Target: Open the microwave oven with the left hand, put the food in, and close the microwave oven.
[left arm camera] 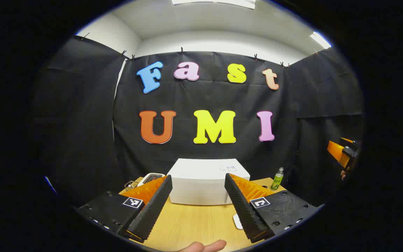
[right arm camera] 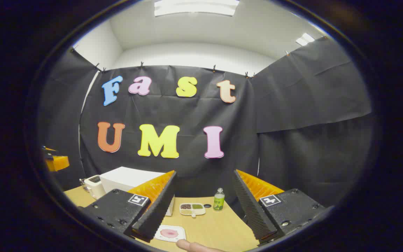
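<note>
both jaws wide apart, empty

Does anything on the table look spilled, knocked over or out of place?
Nothing stands out. The white microwave sits square, the green bottle stands upright, and the food plate and compartment tray lie flat on the table.

We see bare table (left arm camera: 194, 224) in front of the white microwave (left arm camera: 201, 187), so a gripper can pass there. A toaster (right arm camera: 94, 186) stands on its left side, a green bottle (left arm camera: 277, 179) on its right, perhaps close.
</note>
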Tool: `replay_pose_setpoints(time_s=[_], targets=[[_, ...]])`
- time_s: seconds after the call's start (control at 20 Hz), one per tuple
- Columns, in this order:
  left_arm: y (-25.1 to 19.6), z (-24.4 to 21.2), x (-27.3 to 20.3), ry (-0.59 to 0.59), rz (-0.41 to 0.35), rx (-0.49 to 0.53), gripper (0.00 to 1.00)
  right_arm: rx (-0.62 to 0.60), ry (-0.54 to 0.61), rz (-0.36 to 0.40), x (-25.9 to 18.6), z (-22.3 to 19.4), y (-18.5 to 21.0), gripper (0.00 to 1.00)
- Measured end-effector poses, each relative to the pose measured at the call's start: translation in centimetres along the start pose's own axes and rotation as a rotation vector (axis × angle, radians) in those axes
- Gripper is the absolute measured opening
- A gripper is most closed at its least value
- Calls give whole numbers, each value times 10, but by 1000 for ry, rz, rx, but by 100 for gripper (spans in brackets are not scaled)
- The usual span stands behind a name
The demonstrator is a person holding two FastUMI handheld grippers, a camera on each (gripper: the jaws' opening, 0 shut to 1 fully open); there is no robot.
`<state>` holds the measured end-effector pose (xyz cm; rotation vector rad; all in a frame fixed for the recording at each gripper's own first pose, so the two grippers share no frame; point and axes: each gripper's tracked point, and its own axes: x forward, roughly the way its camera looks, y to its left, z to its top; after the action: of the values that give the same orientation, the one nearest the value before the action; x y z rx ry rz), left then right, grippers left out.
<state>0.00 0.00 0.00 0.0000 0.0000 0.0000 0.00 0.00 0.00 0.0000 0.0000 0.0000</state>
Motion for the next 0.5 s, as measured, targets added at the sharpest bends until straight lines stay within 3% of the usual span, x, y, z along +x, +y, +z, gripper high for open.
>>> replay_pose_setpoints(time_s=[0.05, 0.15, 0.5], targets=[[-2, 1, -1, -1, -9, -1, 95, 1, 4, 0, 1, -3, -1, 100], [-7, 10, -6, -27, -27, 15, 95, 2, 1, -10, 3, -4, -7, 96], [-14, 22, -21, -92, -35, -6, 95, 3, -25, 6, -7, -2, -14, 96]])
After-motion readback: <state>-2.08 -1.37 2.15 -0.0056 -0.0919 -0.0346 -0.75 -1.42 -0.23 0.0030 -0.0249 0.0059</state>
